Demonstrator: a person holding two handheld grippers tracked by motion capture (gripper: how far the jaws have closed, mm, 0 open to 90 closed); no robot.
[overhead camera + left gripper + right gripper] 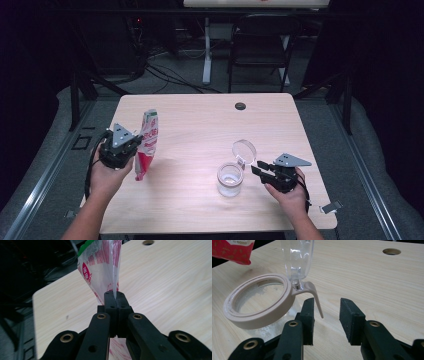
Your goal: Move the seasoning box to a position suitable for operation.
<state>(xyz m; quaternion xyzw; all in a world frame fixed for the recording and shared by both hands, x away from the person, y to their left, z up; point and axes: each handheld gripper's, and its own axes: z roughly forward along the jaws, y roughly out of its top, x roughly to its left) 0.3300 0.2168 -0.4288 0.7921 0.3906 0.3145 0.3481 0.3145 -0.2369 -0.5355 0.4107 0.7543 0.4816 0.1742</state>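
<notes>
Over on the left, the left gripper [131, 146] has its fingers clamped tight on the red-and-white pouch [146, 143], held upright above the surface [200, 120]. Right of centre sits the clear jar [230, 178], lid [244, 150] flipped up; the right gripper [257, 168] waits just beside it, fingers parted, gripping nothing.

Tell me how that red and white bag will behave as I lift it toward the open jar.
Likely floppy: the bag is thin film, pinched flat in the left hand-held gripper. It probably sags and swings, since its lower end hangs below the grip. It seems light.
</notes>
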